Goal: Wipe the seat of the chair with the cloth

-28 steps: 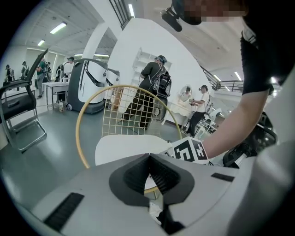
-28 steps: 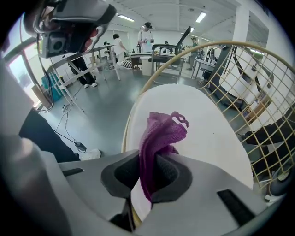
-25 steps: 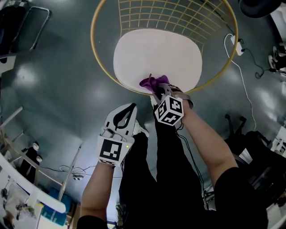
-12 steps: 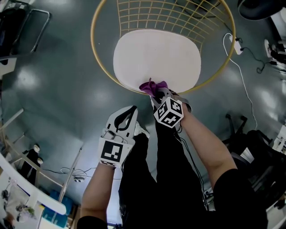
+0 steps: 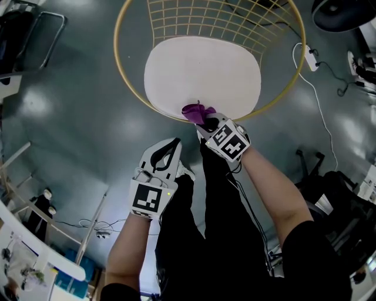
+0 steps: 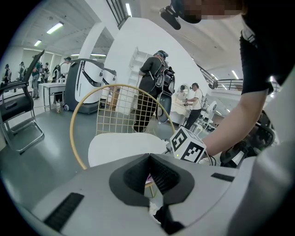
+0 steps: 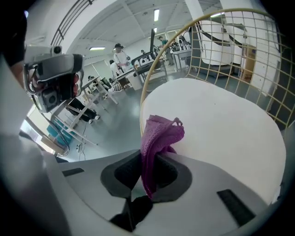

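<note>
Your right gripper (image 5: 207, 121) pinched the cloth (image 5: 197, 110) at the near edge of the seat (image 5: 202, 70); your left gripper (image 5: 169, 147) was closed, empty. Most wiping looked undone.

In the head view the chair's wire back (image 5: 217, 17) runs off the top edge, while the purple cloth (image 7: 159, 136) has its lower end buried between the jaws of the right gripper (image 7: 147, 162).
</note>
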`<state>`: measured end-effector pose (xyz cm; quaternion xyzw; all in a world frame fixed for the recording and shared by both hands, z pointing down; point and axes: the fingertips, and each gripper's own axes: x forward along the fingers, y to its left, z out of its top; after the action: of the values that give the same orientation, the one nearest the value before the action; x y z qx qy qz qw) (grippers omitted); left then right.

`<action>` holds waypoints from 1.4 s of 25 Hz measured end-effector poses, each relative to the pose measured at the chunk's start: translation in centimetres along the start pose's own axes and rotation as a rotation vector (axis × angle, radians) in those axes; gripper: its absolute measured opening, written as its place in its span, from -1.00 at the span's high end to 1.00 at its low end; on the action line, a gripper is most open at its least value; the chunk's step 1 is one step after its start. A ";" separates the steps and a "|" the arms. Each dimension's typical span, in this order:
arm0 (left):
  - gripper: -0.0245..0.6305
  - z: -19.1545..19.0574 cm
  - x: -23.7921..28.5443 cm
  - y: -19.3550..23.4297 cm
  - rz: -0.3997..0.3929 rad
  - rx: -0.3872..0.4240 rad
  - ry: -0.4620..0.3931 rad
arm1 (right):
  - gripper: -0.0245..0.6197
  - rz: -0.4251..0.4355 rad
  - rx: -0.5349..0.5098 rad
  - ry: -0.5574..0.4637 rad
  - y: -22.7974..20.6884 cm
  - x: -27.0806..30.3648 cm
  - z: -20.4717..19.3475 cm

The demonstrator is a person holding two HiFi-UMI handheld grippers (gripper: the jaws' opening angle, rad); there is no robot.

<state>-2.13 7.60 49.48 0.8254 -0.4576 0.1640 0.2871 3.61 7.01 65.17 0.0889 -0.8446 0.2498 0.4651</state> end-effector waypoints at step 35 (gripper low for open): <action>0.89 7.9 11.8 2.3 -0.024 -0.067 0.011 | 0.74 -0.554 -0.602 0.131 -27.1 -7.5 11.7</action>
<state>2.17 -6.13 50.37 0.8199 -0.4514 0.1497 0.3188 9.49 -22.79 62.99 0.1567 -0.7928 -0.1380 0.5727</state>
